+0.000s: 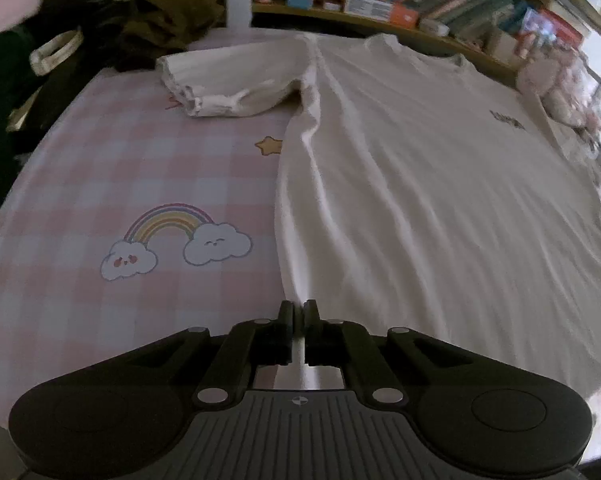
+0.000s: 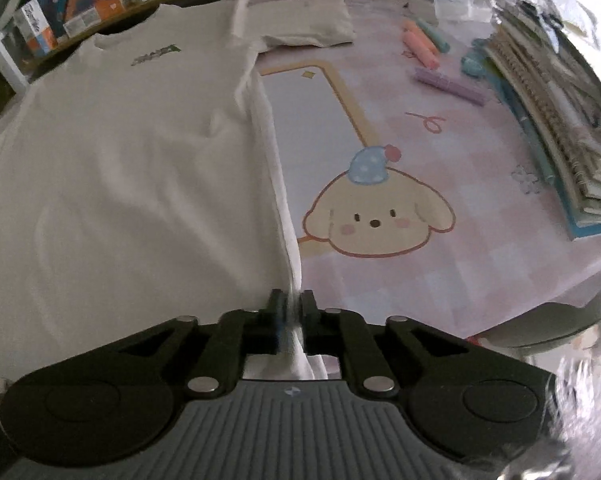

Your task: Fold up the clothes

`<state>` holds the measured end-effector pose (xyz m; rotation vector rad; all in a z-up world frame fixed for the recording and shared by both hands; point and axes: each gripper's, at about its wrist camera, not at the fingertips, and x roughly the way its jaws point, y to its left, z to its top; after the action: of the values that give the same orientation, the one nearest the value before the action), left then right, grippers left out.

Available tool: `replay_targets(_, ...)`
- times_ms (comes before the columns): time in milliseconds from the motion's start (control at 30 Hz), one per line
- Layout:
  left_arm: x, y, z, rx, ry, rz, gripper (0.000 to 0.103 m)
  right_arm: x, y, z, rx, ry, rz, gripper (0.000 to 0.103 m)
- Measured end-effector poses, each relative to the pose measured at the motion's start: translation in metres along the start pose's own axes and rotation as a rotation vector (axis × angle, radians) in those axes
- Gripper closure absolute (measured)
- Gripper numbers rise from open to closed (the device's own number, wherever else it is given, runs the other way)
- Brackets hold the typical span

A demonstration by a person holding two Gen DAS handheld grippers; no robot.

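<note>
Bookshelves run along the top of both views, behind a pink checked cloth [image 1: 100, 168] where the shirt [image 1: 420, 184] lies flat, face up, filling the right of the left view and the left of the right view. My left gripper [image 1: 299, 312] has its fingers nearly closed on the shirt's bottom corner, low centre of its frame; a thin strip of white fabric runs between them. My right gripper [image 2: 291, 308] is likewise pinched on the opposite hem corner, with a bunch of fabric passing through the jaws.

Both holds look thin to me. If I lift unevenly, 1 corner could slip out and the fold would go crooked. The left sleeve [image 1: 224, 84], upper left of centre, sticks out sideways and may flop or drag. On the right, markers [image 2: 424, 46] and a stack of notebooks [image 2: 560, 132] sit near the right sleeve [image 2: 308, 20]; a wide swing could sweep them. I would judge 2 slow, level lifts safest.
</note>
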<state>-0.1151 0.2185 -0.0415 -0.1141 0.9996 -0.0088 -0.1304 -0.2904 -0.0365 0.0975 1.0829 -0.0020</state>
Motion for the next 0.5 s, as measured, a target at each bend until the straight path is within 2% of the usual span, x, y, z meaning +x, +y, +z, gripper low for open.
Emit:
replay_targets(33, -0.002, -0.001, 0.001, 0.022, -0.009, 0.000, 0.092, -0.004, 0.002, 0.001, -0.010, -0.015, -0.021, 0.082)
replay_targets(100, -0.011, -0.002, 0.003, 0.052, -0.065, -0.006, 0.089, -0.016, 0.009, 0.005, -0.038, -0.074, -0.054, 0.061)
replay_targets(233, -0.018, -0.002, 0.015, 0.033, -0.157, -0.016, 0.069, -0.030, 0.034, 0.018, -0.056, -0.180, -0.067, 0.049)
replay_targets(300, -0.018, 0.001, 0.022, 0.008, -0.190, -0.017, 0.068, -0.030, 0.050, 0.022, -0.060, -0.209, -0.046, 0.040)
replay_targets(500, -0.009, 0.027, 0.036, -0.138, -0.236, -0.019, 0.068, -0.019, 0.111, 0.023, -0.109, -0.222, 0.028, 0.036)
